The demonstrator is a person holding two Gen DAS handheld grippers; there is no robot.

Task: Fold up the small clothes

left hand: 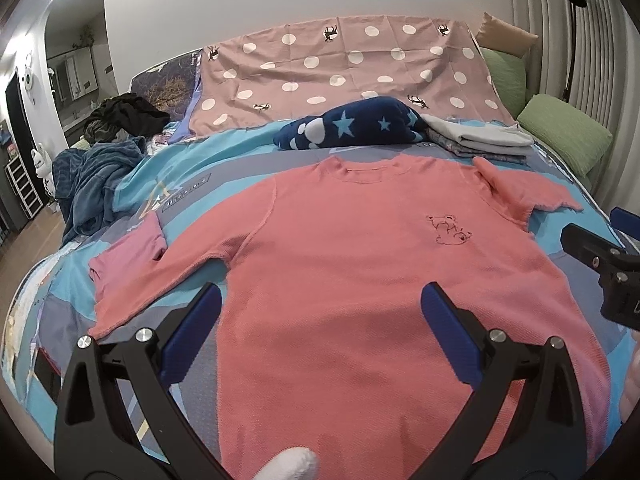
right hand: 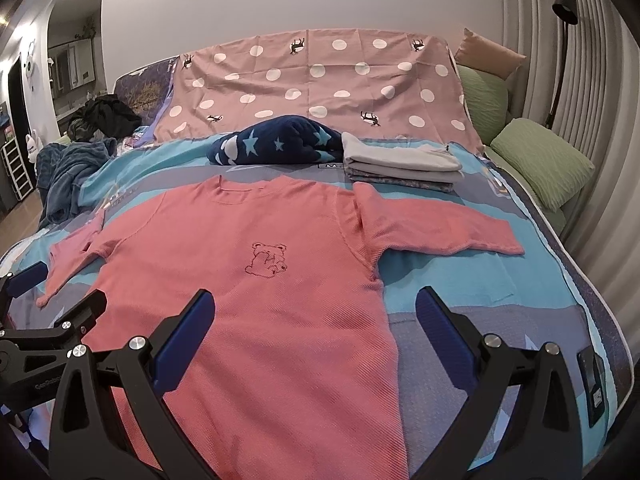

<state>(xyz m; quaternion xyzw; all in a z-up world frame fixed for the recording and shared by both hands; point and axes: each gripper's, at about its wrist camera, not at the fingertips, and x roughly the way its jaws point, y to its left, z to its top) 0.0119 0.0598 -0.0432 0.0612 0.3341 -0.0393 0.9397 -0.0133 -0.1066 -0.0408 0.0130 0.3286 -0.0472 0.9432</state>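
A pink shirt (left hand: 360, 272) lies flat and face up on the bed (right hand: 460, 280), sleeves spread, a small bear outline on its chest. The left gripper (left hand: 320, 308) hangs above the shirt's lower left part, jaws wide apart and empty. The right gripper (right hand: 314, 312) hangs over the lower right edge, equally wide and empty. A folded pile (right hand: 400, 162) sits beyond the collar, beside a star blanket (right hand: 276, 142)
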